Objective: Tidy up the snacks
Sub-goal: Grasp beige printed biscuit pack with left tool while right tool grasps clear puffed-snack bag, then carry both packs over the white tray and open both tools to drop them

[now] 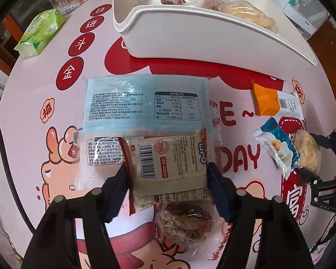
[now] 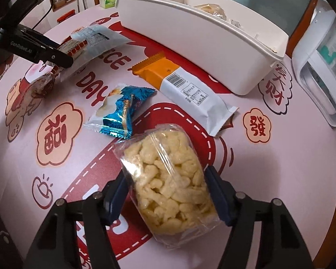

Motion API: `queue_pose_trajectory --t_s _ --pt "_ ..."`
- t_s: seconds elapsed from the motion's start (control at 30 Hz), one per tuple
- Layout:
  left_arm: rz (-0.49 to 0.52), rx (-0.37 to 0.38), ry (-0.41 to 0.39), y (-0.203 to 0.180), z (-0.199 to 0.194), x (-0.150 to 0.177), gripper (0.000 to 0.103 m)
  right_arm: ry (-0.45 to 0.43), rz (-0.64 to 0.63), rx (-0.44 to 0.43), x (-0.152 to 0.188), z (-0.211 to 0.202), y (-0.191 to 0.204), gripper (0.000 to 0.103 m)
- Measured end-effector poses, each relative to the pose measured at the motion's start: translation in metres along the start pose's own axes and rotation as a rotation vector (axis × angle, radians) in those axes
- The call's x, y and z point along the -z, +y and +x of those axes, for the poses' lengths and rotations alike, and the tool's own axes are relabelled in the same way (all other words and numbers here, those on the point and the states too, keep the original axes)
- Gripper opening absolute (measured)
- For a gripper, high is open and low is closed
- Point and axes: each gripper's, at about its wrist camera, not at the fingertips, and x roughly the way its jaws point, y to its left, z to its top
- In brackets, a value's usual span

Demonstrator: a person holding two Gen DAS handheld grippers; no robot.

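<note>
My left gripper (image 1: 166, 172) is shut on a beige and red LIPO snack packet (image 1: 168, 157), which lies over a large pale blue packet (image 1: 143, 103). A clear-wrapped brown snack (image 1: 183, 222) lies below it. My right gripper (image 2: 165, 179) is shut on a clear bag of yellow puffed snacks (image 2: 170, 183) on the table. A blue candy packet (image 2: 121, 112) and an orange and white bar (image 2: 181, 85) lie ahead of it. The white bin (image 1: 190, 35) at the back holds several snacks; it also shows in the right wrist view (image 2: 190, 38).
A round table with a pink and red printed cover (image 2: 56, 139) carries everything. A green tissue pack (image 1: 41, 33), a glass (image 1: 63, 0) and jars stand at the far left. A white appliance (image 2: 322, 62) stands at the right edge.
</note>
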Motion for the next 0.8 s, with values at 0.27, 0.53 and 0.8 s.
queue_pose_trajectory --t_s 0.27,0.53,0.8 --pt "0.039 -0.015 -0.049 -0.007 -0.015 0.011 0.051 -0.033 0.042 -0.032 0.004 -0.008 0.016 0.065" --pt "0.07 -0.013 -0.132 -0.02 -0.053 0.026 0.051 -0.101 0.098 -0.083 0.0 -0.031 0.032 0.065" --pt "0.171 -0.028 -0.229 -0.038 -0.104 0.028 0.051 -0.222 0.128 -0.118 -0.032 -0.079 0.035 0.065"
